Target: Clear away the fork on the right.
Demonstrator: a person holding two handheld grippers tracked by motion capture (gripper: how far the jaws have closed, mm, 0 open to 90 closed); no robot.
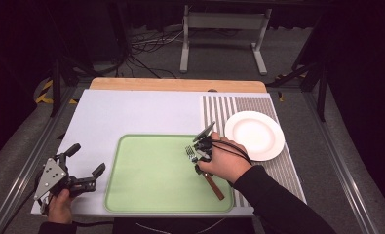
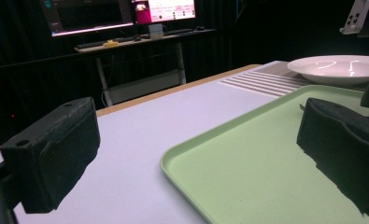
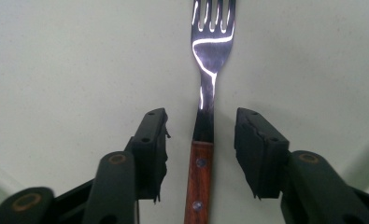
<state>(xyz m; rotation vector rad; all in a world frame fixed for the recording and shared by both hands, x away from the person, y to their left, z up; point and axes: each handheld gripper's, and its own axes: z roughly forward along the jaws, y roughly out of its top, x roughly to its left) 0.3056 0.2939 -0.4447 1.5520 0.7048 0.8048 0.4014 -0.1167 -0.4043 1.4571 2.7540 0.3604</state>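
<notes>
The right gripper (image 3: 201, 154) has its fingers apart, straddling the fork (image 3: 205, 112) untouched on the tray (image 1: 146, 195). Lifting carelessly, a finger could nudge it askew. The left gripper (image 1: 85, 163) rests with fingers apart.

Glossy metal fork (image 3: 211, 51) with smooth wooden handle; matt green plastic tray (image 1: 146, 195); glossy white plate (image 1: 254, 135).

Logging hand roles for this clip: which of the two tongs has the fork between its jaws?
The right tongs, over the green tray: the fork lies between their open jaws, untouched. The left tongs stand open, off the tray.
</notes>
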